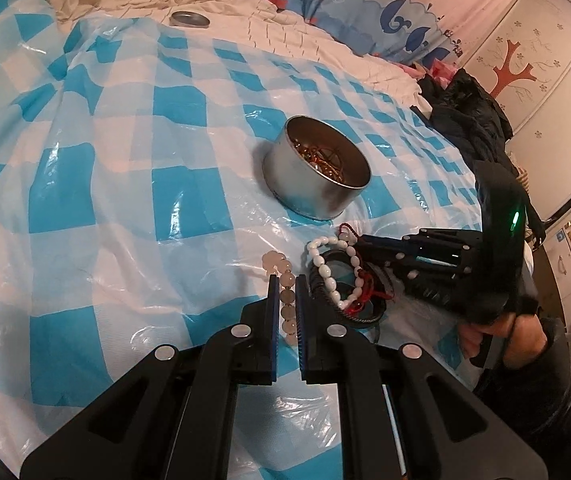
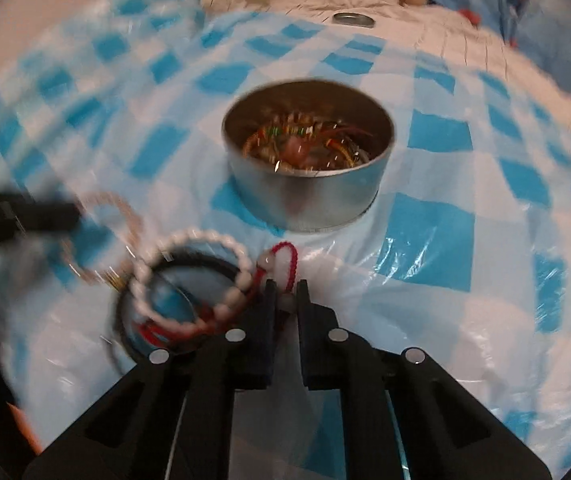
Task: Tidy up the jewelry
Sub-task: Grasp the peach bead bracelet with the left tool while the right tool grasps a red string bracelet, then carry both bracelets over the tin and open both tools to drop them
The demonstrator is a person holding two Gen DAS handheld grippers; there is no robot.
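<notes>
Jewelry starts at the left gripper (image 1: 285, 280), clamped on one strand of round, pale pink beads (image 1: 287, 300) running along its fingers. Just beside it, the right gripper (image 2: 285, 285) pinches a red cord loop (image 2: 288, 261) by one white oval-bead bracelet (image 2: 189, 276) over dark rings. Beyond, one round metal tin (image 1: 317, 196) holds tangled pieces on checkered plastic sheet (image 1: 125, 200).

light: dim, warm indoor | glare: sheen on the plastic sheet (image 1: 125, 184) | blur: right wrist view motion-smeared, left wrist view sharp | edges: fisheye bend, black corners
</notes>
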